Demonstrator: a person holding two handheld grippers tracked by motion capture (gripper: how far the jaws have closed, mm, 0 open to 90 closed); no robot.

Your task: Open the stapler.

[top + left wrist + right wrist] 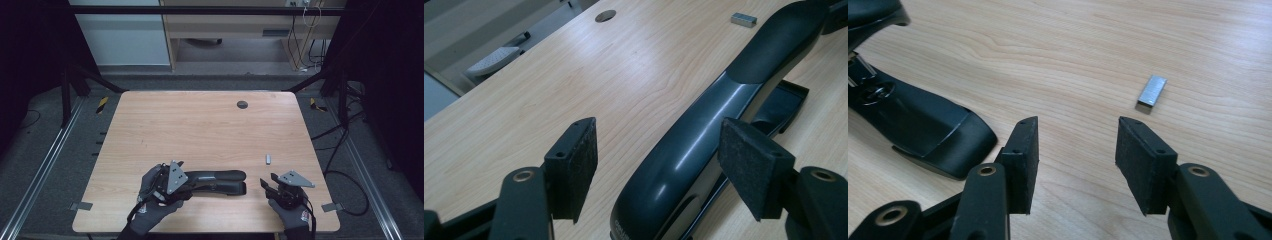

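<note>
A black stapler (pixel 220 180) lies on the wooden table (pixel 200 125) near its front edge, its arm raised a little off its base. In the left gripper view the stapler's (pixel 724 100) rear end sits between the spread jaws of my left gripper (pixel 659 145); the left pad stands clear of it. In the high view the left gripper (pixel 192 182) points right along the stapler. My right gripper (pixel 268 180) is open to the right of the stapler's front end, with nothing between its jaws (pixel 1078 145). A small grey strip of staples (pixel 1152 90) lies just beyond it.
The strip of staples (pixel 268 159) lies on bare wood right of centre. A round cable hole (pixel 242 104) sits near the table's far edge. The stapler's base (pixel 923 125) is to the left of the right gripper's jaws. Cables and frame legs stand on the floor around the table.
</note>
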